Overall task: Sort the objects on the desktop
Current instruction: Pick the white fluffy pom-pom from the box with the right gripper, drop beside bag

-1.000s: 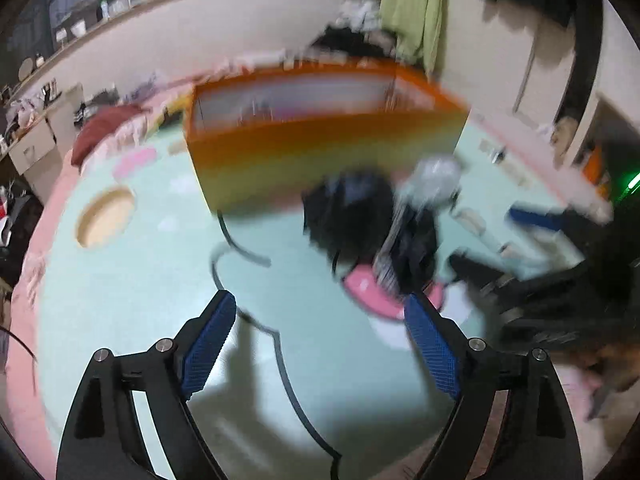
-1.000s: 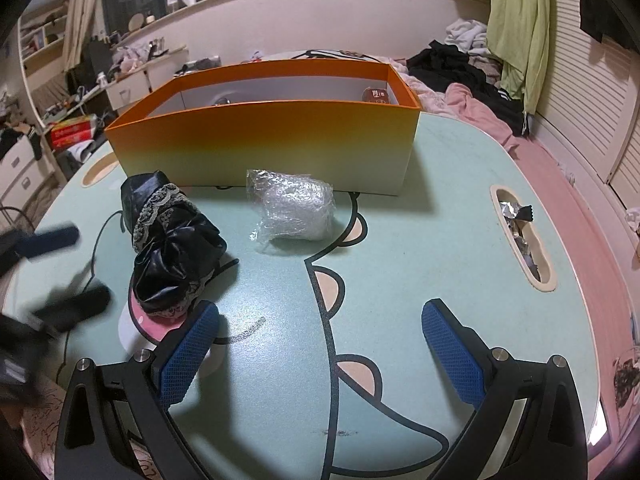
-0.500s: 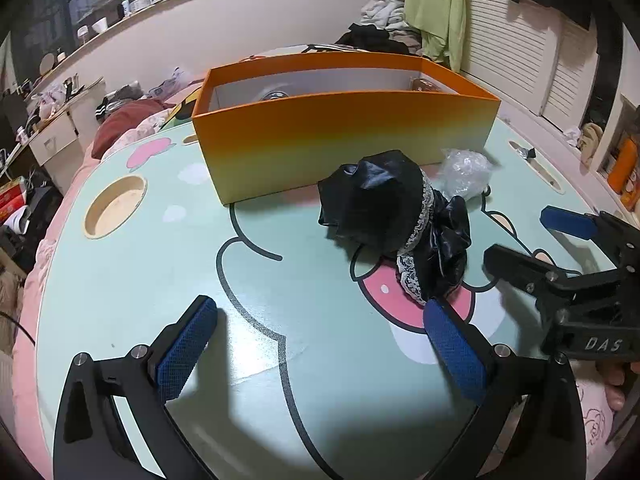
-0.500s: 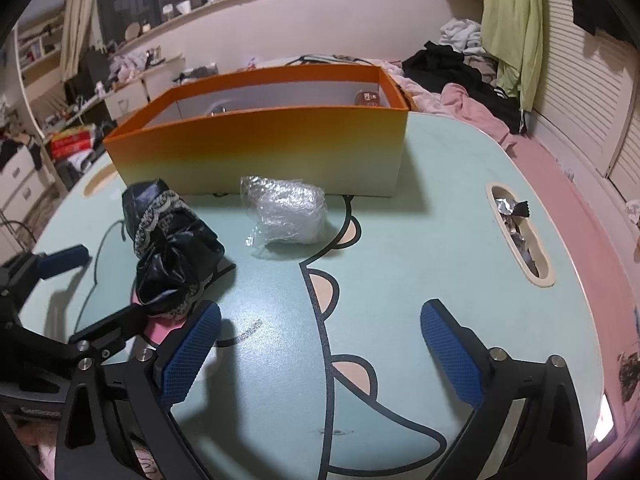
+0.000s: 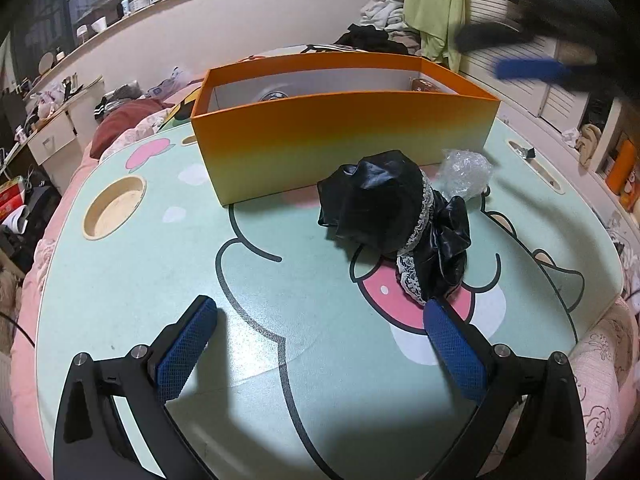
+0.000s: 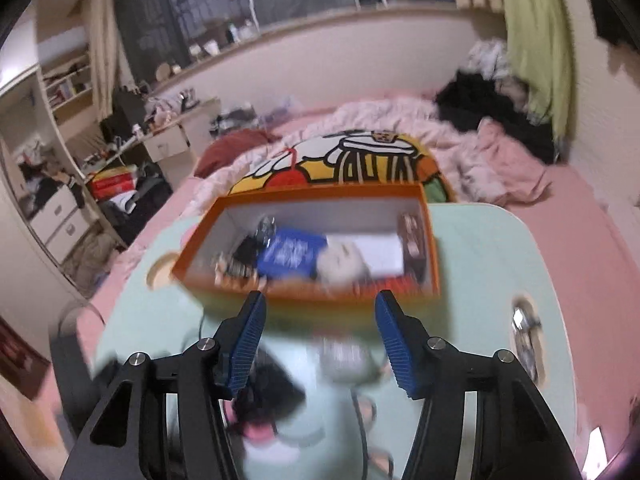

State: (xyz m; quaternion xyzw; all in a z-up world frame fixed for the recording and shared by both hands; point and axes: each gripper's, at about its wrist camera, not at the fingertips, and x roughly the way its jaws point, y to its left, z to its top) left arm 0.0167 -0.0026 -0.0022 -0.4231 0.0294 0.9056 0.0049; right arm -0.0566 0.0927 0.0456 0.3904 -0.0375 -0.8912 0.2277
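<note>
Left gripper [image 5: 320,356] hangs low over the tabletop [image 5: 120,280], jaws spread full wide, nothing between them. Black lace-trimmed fabric bundle [image 5: 392,216] sits just ahead, right of frame centre, close to the right pad; looks staged for a grab on it, my read.

Right gripper [image 6: 318,344] is raised above the table, jaws closing with nothing between the pads; they frame empty air in front of the orange box [image 5: 344,136]. In the left wrist view it's only a blurred blue pad at upper right. Why it's closing on nothing: cannot tell.

Clear plastic wad [image 5: 466,174] lies next to the box's front wall at its right end, just beside the fabric bundle. Both are still out on the table, so sorting isn't finished. Box stands at the far side, open top, already holding a blue item [image 6: 292,254], something white and dark bits; blur hides what they are.

Surface: mint-green tabletop with a cartoon print, a round cup recess [image 5: 114,206] at left, a slot recess [image 5: 532,160] at right. It sits over a pink bed [image 6: 580,208]. Room is cluttered: clothes heaped at the back, green cloth hanging upper right, drawers and shelves at left, dark window.
</note>
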